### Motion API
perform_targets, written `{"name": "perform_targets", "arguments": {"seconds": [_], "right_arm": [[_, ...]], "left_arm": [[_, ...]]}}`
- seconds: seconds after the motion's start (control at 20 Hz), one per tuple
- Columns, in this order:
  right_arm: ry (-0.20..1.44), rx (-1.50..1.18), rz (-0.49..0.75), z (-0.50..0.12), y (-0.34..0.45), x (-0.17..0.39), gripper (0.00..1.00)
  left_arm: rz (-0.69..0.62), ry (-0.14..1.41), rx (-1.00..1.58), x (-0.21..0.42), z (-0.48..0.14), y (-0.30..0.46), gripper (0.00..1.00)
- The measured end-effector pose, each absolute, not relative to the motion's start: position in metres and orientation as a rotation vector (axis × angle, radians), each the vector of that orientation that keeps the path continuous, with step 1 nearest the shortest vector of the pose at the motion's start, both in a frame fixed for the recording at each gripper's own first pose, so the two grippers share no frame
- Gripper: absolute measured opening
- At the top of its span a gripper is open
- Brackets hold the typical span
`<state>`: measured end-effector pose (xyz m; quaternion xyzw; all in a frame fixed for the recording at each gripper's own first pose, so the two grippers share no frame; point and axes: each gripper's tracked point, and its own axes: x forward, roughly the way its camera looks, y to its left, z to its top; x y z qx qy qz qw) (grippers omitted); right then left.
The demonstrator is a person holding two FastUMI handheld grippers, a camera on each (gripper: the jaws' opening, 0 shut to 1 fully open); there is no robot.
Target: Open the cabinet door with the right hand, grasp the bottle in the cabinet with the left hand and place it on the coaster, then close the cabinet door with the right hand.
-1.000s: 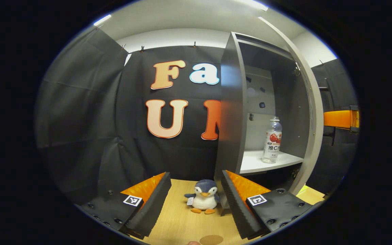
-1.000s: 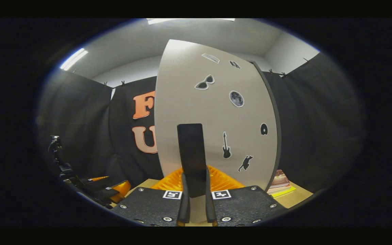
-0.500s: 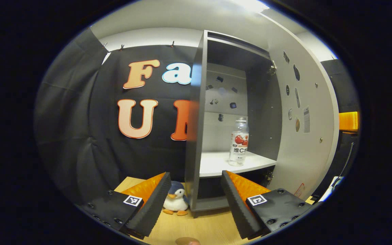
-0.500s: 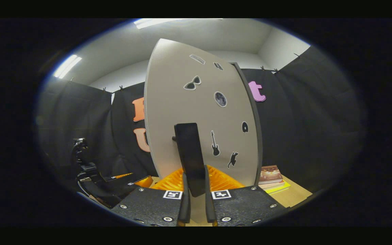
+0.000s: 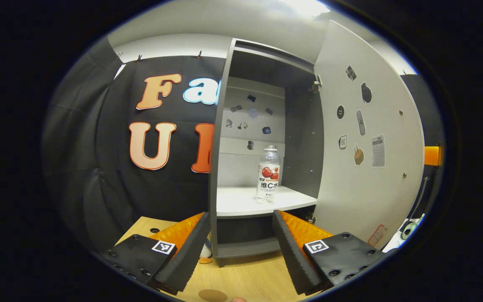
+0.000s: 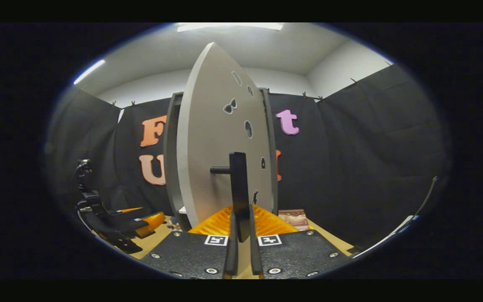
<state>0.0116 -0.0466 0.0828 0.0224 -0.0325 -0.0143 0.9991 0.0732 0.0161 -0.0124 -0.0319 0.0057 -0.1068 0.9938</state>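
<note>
Since 1 s ago the door (image 5: 367, 138) has swung much wider: in the right gripper view it went from near face-on to near edge-on, and in the left gripper view the cabinet (image 5: 262, 126) interior has shifted toward centre, w/ the toy penguin now mostly hidden behind the left finger.

Step in hand, in our judgement: end of step 1 (door opening), w/ step 2 (bottle pick) about to start.

Right gripper (image 6: 240, 235): clenched on the door handle (image 6: 239, 188), 2 fingers pressed close either side of its lower end. Left gripper (image 5: 238, 247): spread wide, holding nothing, aimed at the cabinet front, well short of the shelf (image 5: 258, 201).

Bottle (image 5: 268, 174): upright on the shelf, toward the right side of the compartment, apart from the walls. Clear plastic, pale cap, red-and-white label round the middle. Looks light and slim; shd fit easily between the spread fingers.

Next move, as we judge it: left gripper to rise and go fwd into the opening, straddle the bottle at label height, then close. Door side clearance looks adequate. A brown disc (image 5: 212, 295) at the bottom edge of the left gripper view is prob. the coaster; cannot confirm.
</note>
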Motion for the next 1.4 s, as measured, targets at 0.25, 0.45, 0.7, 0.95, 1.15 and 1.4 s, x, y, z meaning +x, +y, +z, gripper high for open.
{"name": "perform_targets", "arguments": {"seconds": [0.25, 0.45, 0.7, 0.95, 1.15, 1.4], "right_arm": [[-0.067, 0.072, -0.122, 0.079, -0.094, 0.002, 0.05], [-0.077, 0.114, -0.081, 0.075, -0.123, -0.005, 0.0], [-0.093, 0.172, -0.016, 0.071, -0.148, -0.001, 0.05], [-0.07, 0.115, 0.01, 0.067, -0.159, 0.0, 0.08], [-0.042, 0.115, -0.05, 0.061, -0.172, -0.014, 0.11], [-0.01, 0.13, -0.149, 0.057, -0.183, -0.042, 0.2]], "left_arm": [[-0.211, -0.007, -0.056, 0.07, -0.007, 0.012, 0.93], [-0.217, -0.005, -0.038, 0.068, -0.008, 0.009, 0.93], [-0.207, -0.001, -0.056, 0.065, -0.008, 0.006, 0.99], [-0.182, 0.022, -0.093, 0.064, -0.013, 0.004, 0.96], [-0.163, 0.045, -0.105, 0.065, -0.018, 0.005, 0.96], [-0.161, 0.068, -0.108, 0.068, -0.021, 0.003, 0.98]]}}
